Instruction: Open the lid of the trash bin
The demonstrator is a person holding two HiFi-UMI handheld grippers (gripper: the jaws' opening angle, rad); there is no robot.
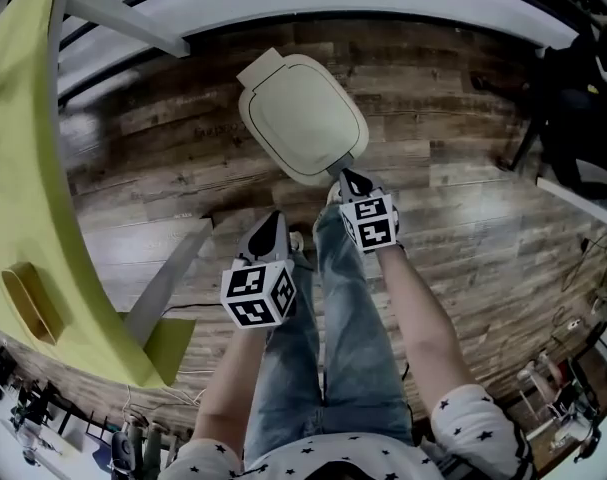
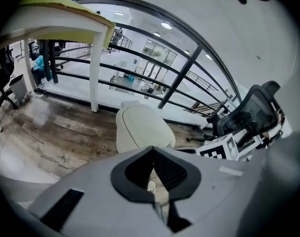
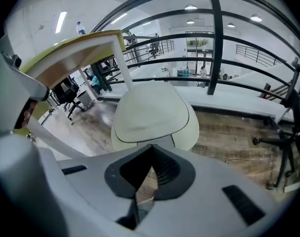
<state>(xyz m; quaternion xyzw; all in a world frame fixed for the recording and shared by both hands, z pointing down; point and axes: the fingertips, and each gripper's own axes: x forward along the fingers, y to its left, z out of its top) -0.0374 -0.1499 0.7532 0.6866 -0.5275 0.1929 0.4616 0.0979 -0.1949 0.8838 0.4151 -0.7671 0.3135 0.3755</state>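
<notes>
Wood floor point(image 1: 463, 218): one trash bin point(image 1: 303, 118), lid point(image 3: 150, 110) down; left tool point(image 1: 273, 220), right tool point(image 1: 349, 176) closed.

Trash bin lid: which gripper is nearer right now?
Right. The right gripper sits at the near edge of the trash bin lid; contact can't be confirmed. The left gripper is set well back from it, over the wooden floor.
</notes>
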